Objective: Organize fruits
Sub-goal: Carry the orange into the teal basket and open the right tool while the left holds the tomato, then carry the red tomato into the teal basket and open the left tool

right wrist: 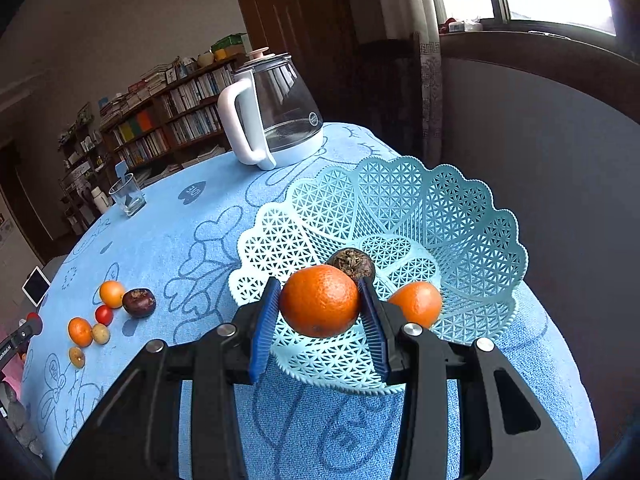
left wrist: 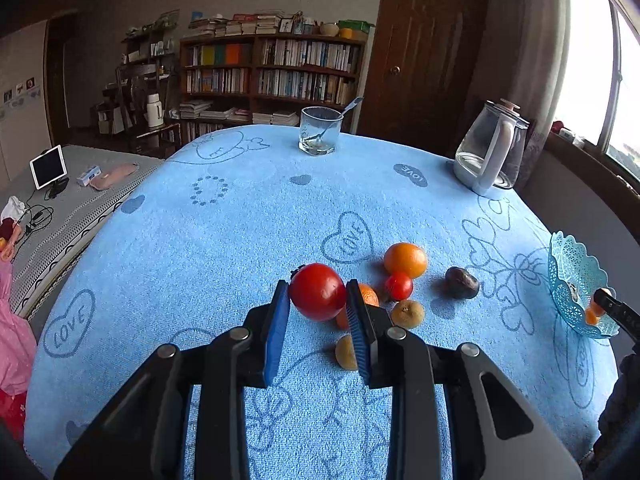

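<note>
My left gripper (left wrist: 318, 294) is shut on a large red tomato (left wrist: 317, 291), held just above the blue cloth. Behind it lie an orange (left wrist: 405, 259), a small red tomato (left wrist: 399, 286), a tangerine (left wrist: 369, 295), two small yellowish fruits (left wrist: 407, 313) and a dark mangosteen (left wrist: 462, 282). My right gripper (right wrist: 320, 302) is shut on an orange (right wrist: 319, 301) over the near rim of the light-blue lattice basket (right wrist: 472, 216). Inside the basket lie another orange (right wrist: 418, 303) and a dark mangosteen (right wrist: 352, 263). The loose fruits (right wrist: 104, 314) show at the left of the right wrist view.
A glass kettle (left wrist: 490, 152) with a white handle stands at the far right of the table (left wrist: 224, 240), and a glass with a spoon (left wrist: 320, 130) at the far edge. The basket (left wrist: 576, 284) sits near the table's right edge. Bookshelves and a door stand behind.
</note>
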Demonstrator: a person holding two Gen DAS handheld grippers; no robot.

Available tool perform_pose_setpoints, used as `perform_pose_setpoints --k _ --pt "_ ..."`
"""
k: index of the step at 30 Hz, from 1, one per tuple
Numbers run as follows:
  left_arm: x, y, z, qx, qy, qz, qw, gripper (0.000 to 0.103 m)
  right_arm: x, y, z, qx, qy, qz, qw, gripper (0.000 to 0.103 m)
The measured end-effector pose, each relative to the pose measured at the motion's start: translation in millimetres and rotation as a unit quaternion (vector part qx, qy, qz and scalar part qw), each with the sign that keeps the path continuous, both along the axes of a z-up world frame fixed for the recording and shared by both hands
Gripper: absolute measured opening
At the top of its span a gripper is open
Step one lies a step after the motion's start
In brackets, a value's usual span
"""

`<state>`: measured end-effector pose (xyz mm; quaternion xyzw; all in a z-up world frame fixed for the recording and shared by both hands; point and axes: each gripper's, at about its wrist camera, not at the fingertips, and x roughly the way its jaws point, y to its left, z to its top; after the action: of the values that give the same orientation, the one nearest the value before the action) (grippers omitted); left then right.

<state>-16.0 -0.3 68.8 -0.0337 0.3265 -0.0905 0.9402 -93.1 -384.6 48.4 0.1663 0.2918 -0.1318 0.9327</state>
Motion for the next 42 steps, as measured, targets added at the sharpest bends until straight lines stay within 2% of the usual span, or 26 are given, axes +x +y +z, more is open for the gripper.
perform_pose_setpoints --k 4,10,15,18,23,29,32,34,35,42 --pt "-1.8 -7.2 3.5 0.004 -0.005 -0.008 0.9999 0.029 -3.9 -4.5 2.4 -0.004 -0.009 -0.014 1.000 0.050" --pt "-5.6 -25.6 7.8 0.012 -0.012 -0.033 0.9993 0.029 -13.6 -19.5 10.5 -0.019 -0.026 -0.049 0.998 0.050" --pt "-8.9 -55.3 14.0 0.024 -0.021 -0.067 0.9972 0.029 -17.6 -27.6 12.2 -0.053 -0.036 -0.088 0.994 0.050" --pt "-10.7 -80.5 17.2 0.029 -0.027 -0.101 0.9941 0.029 -18.0 -28.3 13.7 -0.067 -0.048 -0.097 0.992 0.063" --pt "-8.5 -129.8 16.9 0.006 -0.015 -0.182 0.9832 0.029 -23.7 -30.7 15.1 -0.083 -0.078 -0.119 0.986 0.067" --pt "-8.2 -190.6 13.9 0.000 -0.010 -0.250 0.9682 0.029 -31.9 -36.8 15.4 -0.077 -0.102 -0.136 0.982 0.067" --pt "-7.9 -218.0 11.6 -0.001 -0.003 -0.278 0.9607 0.029 -36.4 -39.5 17.0 -0.071 -0.114 -0.145 0.980 0.068" --pt "-5.3 -236.1 9.5 0.000 0.002 -0.295 0.9556 0.029 -39.7 -40.7 17.3 -0.070 -0.127 -0.151 0.978 0.080" --pt "-4.3 -244.3 8.5 0.000 0.003 -0.301 0.9535 0.029 -40.9 -40.6 17.5 -0.071 -0.132 -0.154 0.977 0.082" --pt "1.3 -288.1 0.1 0.002 0.017 -0.337 0.9415 0.029 -42.1 -42.9 16.7 -0.061 -0.135 -0.154 0.977 0.082"
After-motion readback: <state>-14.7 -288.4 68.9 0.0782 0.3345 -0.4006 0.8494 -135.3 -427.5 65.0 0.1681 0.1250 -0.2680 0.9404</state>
